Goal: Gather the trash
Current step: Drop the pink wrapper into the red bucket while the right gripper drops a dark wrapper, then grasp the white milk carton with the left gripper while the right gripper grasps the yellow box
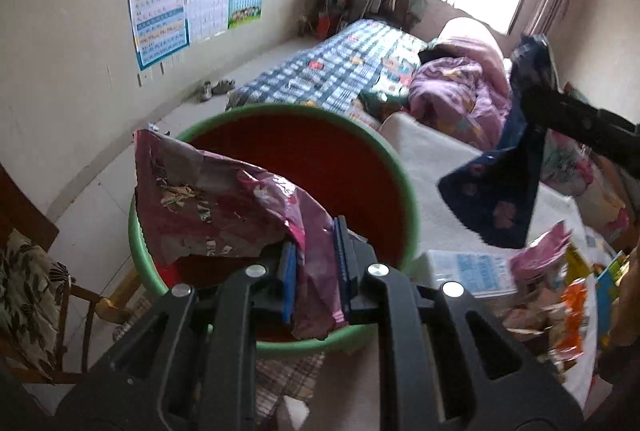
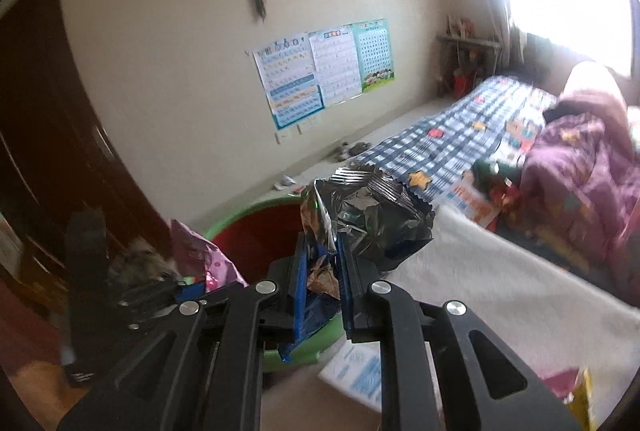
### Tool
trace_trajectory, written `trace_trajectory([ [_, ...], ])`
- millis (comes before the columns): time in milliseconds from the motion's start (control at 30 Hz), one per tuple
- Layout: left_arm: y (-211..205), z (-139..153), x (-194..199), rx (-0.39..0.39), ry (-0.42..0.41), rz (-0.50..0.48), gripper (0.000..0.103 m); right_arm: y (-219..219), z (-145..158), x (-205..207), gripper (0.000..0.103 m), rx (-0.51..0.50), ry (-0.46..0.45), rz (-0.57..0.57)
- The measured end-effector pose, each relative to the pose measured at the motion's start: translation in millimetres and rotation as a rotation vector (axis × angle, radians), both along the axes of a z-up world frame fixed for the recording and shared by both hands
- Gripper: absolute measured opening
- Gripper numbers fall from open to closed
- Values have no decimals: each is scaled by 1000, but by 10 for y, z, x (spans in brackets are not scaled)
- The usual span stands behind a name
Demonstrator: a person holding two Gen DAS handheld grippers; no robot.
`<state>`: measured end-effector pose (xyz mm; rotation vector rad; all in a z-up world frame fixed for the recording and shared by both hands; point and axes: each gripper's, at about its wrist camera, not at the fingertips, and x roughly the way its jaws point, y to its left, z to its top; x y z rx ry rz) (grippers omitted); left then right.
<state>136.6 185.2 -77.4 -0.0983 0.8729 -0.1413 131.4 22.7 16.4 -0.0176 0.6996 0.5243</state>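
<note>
A long bed with a blue-and-white checked cover (image 1: 340, 67) runs down the room toward the bright window, a rumpled purple quilt (image 1: 456, 99) heaped at its far end and a white fleecy blanket (image 2: 500, 283) spread over the near part. Beside the bed stands a round red plastic bin with a green rim (image 1: 404, 167), its mouth open upward. Three children's learning posters (image 2: 324, 71) hang side by side on the cream wall.

The left gripper (image 1: 316, 263) is clamped on a crumpled pink foil snack wrapper (image 1: 216, 203), which fans out to the left over the bin's mouth, just above the rim. The right gripper (image 2: 324, 267) is pinched on a dark blue crinkled snack packet with a silvery inside (image 2: 372, 219); the packet bulges up above the fingertips and hangs beside the bin's near edge, over the blanket side. More bright wrappers (image 1: 560, 291) lie scattered on the bed at the right.
</note>
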Motion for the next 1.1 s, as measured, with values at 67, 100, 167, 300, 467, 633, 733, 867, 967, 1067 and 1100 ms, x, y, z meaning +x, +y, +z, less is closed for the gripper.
trace_trajectory([
  [67,45,-80,90,3,23,-2,16,128,-127,44,14,-37,-3,15],
  [100,65,-115,132,2,34,-2,16,159,-193,81,14,-39,5,23],
  [167,85,-175,189,5,49,-1,16,201,-299,158,14,-41,21,24],
  [300,126,-236,237,11,61,1,21,255,-417,277,17,-42,46,32],
  [467,137,-196,162,11,31,29,66,268,-439,294,37,-5,48,48],
  [633,122,-172,111,23,27,55,73,172,-347,222,44,27,44,45],
  [733,98,-121,54,23,18,60,73,-32,-231,145,44,46,39,23],
  [867,-2,-13,-39,30,-19,46,73,-520,-57,12,46,113,45,-56],
  [967,-172,75,-186,29,-49,1,73,-999,31,-164,50,155,45,-147],
  [1067,-421,122,-318,35,-73,-83,75,-1441,28,-378,52,170,69,-237],
  [1100,-539,124,-363,40,-80,-123,77,-1600,-9,-487,52,170,80,-263],
])
